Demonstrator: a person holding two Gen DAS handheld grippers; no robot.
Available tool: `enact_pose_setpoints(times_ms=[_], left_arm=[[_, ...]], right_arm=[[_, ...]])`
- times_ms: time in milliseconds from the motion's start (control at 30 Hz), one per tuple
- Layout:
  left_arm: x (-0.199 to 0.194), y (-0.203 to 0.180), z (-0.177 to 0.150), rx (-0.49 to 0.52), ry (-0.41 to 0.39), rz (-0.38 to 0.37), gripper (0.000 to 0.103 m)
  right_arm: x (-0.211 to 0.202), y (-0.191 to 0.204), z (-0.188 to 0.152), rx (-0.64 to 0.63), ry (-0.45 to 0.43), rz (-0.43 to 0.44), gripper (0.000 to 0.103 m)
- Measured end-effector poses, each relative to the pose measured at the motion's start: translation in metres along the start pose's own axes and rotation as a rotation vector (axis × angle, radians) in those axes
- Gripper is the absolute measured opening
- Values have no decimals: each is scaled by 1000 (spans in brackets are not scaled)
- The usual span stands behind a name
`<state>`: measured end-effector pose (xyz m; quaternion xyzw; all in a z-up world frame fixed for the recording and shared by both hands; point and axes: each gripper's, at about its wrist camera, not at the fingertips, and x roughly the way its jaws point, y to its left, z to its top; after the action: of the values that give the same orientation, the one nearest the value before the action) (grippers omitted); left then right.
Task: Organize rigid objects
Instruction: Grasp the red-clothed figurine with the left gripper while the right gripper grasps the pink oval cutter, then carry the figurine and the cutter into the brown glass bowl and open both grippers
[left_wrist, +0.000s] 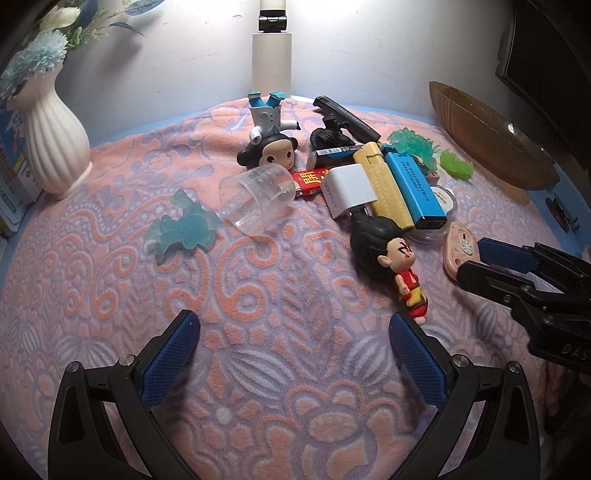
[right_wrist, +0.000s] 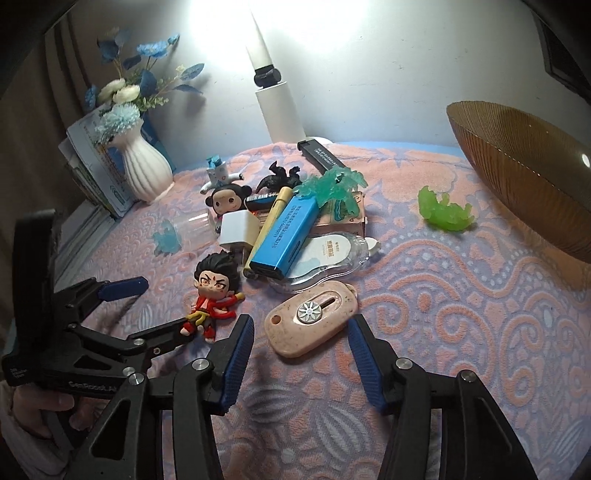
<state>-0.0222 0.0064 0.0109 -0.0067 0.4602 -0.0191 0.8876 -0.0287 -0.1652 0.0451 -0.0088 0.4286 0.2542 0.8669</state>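
A heap of small objects lies on the patterned cloth: a red-robed figurine (left_wrist: 399, 258) (right_wrist: 214, 291), a pink oval cutter (right_wrist: 312, 317) (left_wrist: 460, 249), a blue box (right_wrist: 286, 232), a white charger (left_wrist: 349, 188), a clear cup (left_wrist: 255, 199) and a monkey figurine (left_wrist: 267, 147). My left gripper (left_wrist: 291, 328) (right_wrist: 155, 302) is open and empty, its right finger beside the red figurine's feet. My right gripper (right_wrist: 301, 328) (left_wrist: 471, 258) is open, its fingertips either side of the pink cutter's near end.
A brown ribbed bowl (right_wrist: 517, 166) (left_wrist: 491, 140) stands at the back right. A white vase (left_wrist: 55, 136) with blue flowers stands at the back left, a white lamp post (left_wrist: 271, 62) behind the heap. A green jelly toy (right_wrist: 445, 210) and a pale blue one (left_wrist: 183, 229) lie apart.
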Motion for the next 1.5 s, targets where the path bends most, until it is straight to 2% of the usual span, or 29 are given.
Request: enact_pose_setpoints(times_ms=[133, 267, 333, 367, 433, 467, 500, 533, 633, 800, 967, 1067, 1200, 1333, 1433, 1500], left_arm=[[-13, -1, -4, -4, 3, -85, 102], [-16, 0, 7, -62, 5, -224, 101], [-13, -11, 14, -53, 4, -245, 85], [-12, -18, 17, -33, 1, -238, 59], [-6, -28, 19, -7, -17, -197, 45], [1, -29, 20, -12, -9, -146, 39], [-1, -29, 20, -9, -48, -113, 36], [2, -32, 13, -7, -54, -105, 34], [0, -30, 11, -15, -73, -113, 33], [-10, -12, 9, -101, -102, -154, 33], [-38, -4, 19, -123, -183, -146, 33], [-50, -11, 49, -94, -227, -168, 33], [-51, -43, 112, -10, -262, -261, 33], [-36, -97, 168, 76, -268, -367, 33], [-20, -138, 190, 132, -249, -427, 33], [-8, -161, 192, 148, -227, -465, 35]], right_arm=[[9, 5, 8, -99, 33, -112, 53], [6, -10, 12, -68, 31, -95, 51], [2, -15, 9, -45, 24, -97, 51], [0, -17, 9, -30, 17, -99, 51], [-8, -25, 5, 14, -8, -80, 50], [-12, -29, 4, 37, -25, -65, 50], [-16, -32, 3, 58, -38, -52, 51], [-19, -35, 3, 77, -48, -45, 51], [-32, -40, 3, 114, -89, 2, 51], [-58, -36, 14, 121, -158, 45, 51], [-92, -50, 48, 113, -241, 25, 51], [-103, -72, 77, 133, -273, -51, 51], [-105, -127, 107, 253, -274, -92, 51], [-107, -173, 119, 336, -259, -168, 51], [-110, -195, 120, 382, -254, -198, 51], [-110, -203, 120, 383, -236, -233, 52]])
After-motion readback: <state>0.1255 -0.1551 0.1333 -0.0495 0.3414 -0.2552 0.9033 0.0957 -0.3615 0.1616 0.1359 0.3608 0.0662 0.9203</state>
